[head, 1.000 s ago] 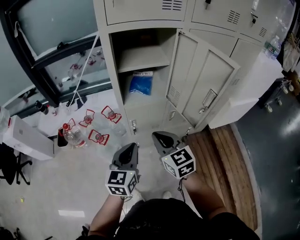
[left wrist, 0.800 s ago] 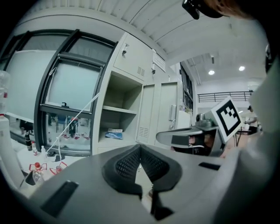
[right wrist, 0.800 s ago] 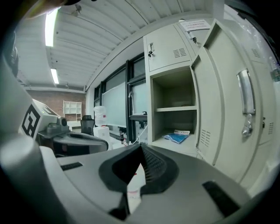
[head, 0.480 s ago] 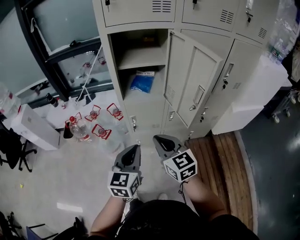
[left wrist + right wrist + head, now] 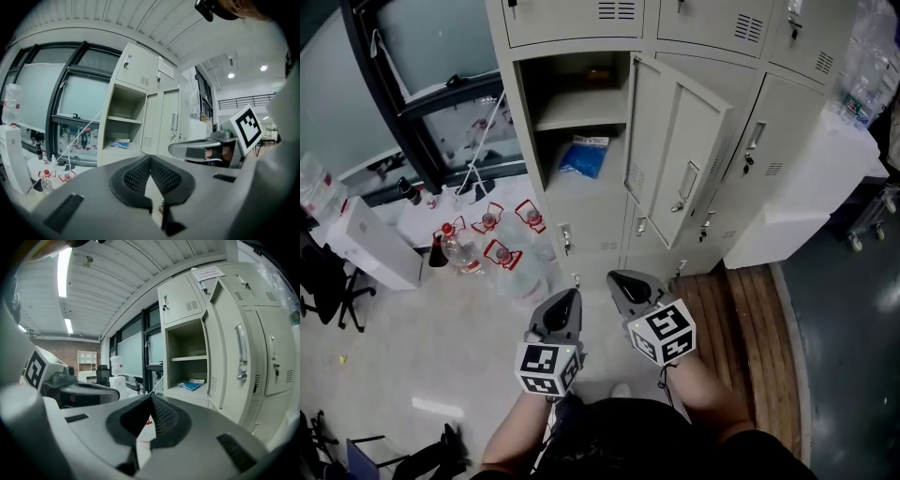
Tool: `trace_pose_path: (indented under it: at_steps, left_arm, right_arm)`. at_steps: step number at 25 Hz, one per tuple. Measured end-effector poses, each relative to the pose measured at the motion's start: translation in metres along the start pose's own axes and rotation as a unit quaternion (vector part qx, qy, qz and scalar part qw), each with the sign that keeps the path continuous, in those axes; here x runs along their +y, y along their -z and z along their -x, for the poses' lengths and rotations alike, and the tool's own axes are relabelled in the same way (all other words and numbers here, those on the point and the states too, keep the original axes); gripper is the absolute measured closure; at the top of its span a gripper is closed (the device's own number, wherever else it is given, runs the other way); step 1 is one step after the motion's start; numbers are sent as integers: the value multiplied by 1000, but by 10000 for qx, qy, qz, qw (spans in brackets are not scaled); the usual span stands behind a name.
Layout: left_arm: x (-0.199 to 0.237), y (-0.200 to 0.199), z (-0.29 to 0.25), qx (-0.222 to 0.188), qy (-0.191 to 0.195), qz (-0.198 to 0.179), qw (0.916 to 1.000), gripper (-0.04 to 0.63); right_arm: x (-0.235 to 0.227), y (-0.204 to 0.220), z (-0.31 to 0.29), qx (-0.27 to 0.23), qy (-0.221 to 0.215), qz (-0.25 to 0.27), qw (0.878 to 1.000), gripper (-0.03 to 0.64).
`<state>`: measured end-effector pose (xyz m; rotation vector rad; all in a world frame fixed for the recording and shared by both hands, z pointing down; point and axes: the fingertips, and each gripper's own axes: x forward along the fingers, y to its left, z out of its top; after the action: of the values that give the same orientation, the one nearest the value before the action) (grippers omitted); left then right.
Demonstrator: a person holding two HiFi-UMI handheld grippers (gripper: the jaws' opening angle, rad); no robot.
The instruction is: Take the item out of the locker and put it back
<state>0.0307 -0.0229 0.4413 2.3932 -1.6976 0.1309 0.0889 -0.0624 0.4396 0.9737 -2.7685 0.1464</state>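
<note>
In the open beige metal locker (image 5: 581,112) the blue plastic packet (image 5: 581,157) lies untaken; the left gripper (image 5: 568,297) and right gripper (image 5: 617,279), both closed and empty, hang well short of it.

The locker (image 5: 586,211) is smooth painted sheet metal, pale with a faint satin sheen, and its open door (image 5: 675,141) carries a shiny bare-metal handle (image 5: 686,183). The bag (image 5: 582,157) inside looks like glossy blue plastic film. The bottles (image 5: 506,267) are clear plastic. The floor (image 5: 422,347) is pale, smooth and matt, and the platform (image 5: 741,309) is ribbed brown wood. The left gripper (image 5: 565,298) and right gripper (image 5: 619,279) have matt grey plastic shells with black dimpled pads (image 5: 136,176).
</note>
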Motion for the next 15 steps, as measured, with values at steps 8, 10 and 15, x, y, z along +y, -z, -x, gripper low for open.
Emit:
trace_pose_path:
  at_steps: [8,10,15]
  left_arm:
    - [-7,-3,8,-63,-24,-39,10000,591]
    - [-8,-4,9,-84,-22,-48,10000,591]
    - [-8,-7,12,-122,-20,-48,9999,591]
  right_arm:
    - [5,-4,7,-60,-38,56,10000,617]
    - [7,-4,8,-65,-40,71,9999,617]
    - [8,-6,10,-85,-36,93,9999,617]
